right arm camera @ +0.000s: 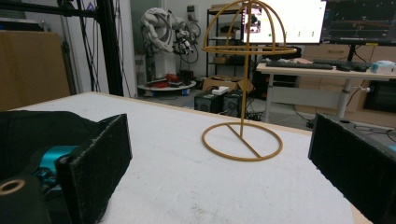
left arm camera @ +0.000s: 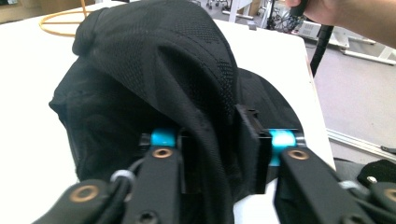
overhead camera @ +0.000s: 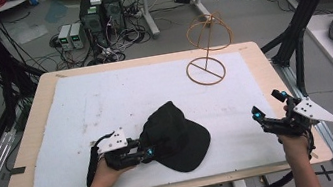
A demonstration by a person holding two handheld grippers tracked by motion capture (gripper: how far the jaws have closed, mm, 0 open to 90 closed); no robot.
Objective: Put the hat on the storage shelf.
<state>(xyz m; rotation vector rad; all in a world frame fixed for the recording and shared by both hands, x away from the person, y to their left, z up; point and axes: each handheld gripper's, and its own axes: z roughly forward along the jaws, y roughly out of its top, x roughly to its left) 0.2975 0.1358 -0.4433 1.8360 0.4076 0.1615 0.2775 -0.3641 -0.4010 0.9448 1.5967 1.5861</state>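
Left gripper, near front edge of table: jaws clamped on a fold of cap fabric at its rear edge. Cap: black, lies on white mat, front-centre, brim toward the person's right. Wire hat stand: upright, far side of mat, well apart from cap. Right gripper, at right table edge: jaws spread wide, nothing between them, pointed toward stand.
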